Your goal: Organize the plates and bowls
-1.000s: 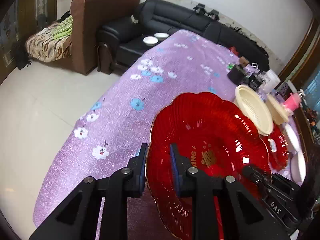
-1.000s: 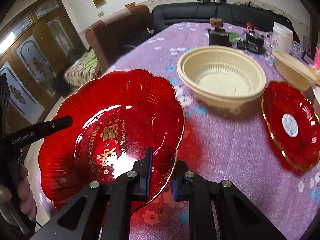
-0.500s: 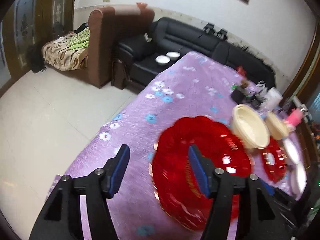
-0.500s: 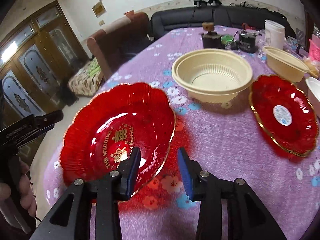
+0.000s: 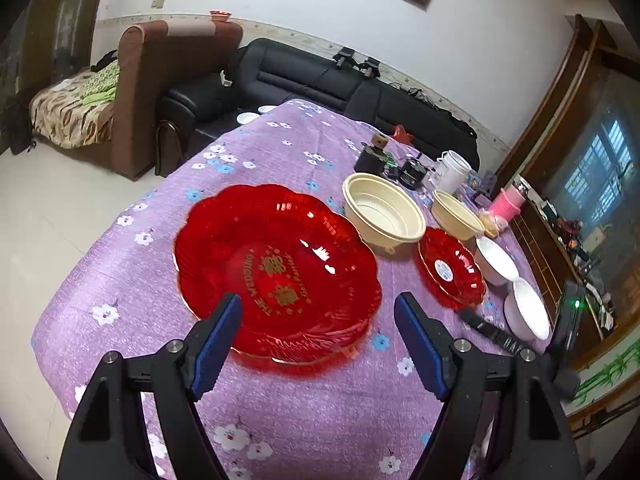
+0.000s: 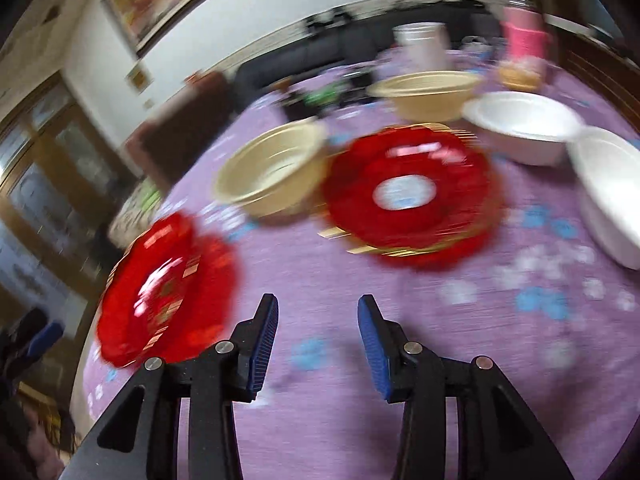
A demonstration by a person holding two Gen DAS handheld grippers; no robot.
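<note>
A large red scalloped plate (image 5: 276,268) with gold lettering lies flat on the purple flowered tablecloth (image 5: 120,272). My left gripper (image 5: 318,332) hovers above its near rim, jaws opening wide, pads not touching it. In the blurred right wrist view the same large red plate (image 6: 168,288) lies at the left. My right gripper (image 6: 318,334) is open over bare cloth, nothing between its pads. A small red plate (image 5: 450,268) (image 6: 408,196) lies ahead. Two cream bowls (image 5: 384,212) (image 5: 458,216) and two white bowls (image 5: 496,260) (image 5: 528,308) stand around it.
Black boxes (image 5: 372,158), a white jar (image 5: 452,168) and a pink container (image 5: 508,204) crowd the table's far end. A black sofa (image 5: 320,84) and brown armchair (image 5: 168,80) stand beyond. The right gripper's black body (image 5: 496,332) shows at the right; the table edge drops to tiled floor at the left.
Both grippers let go of the large red plate, which now lies on the cloth. The left drew back and up. The right swung right, toward the small red plate.
</note>
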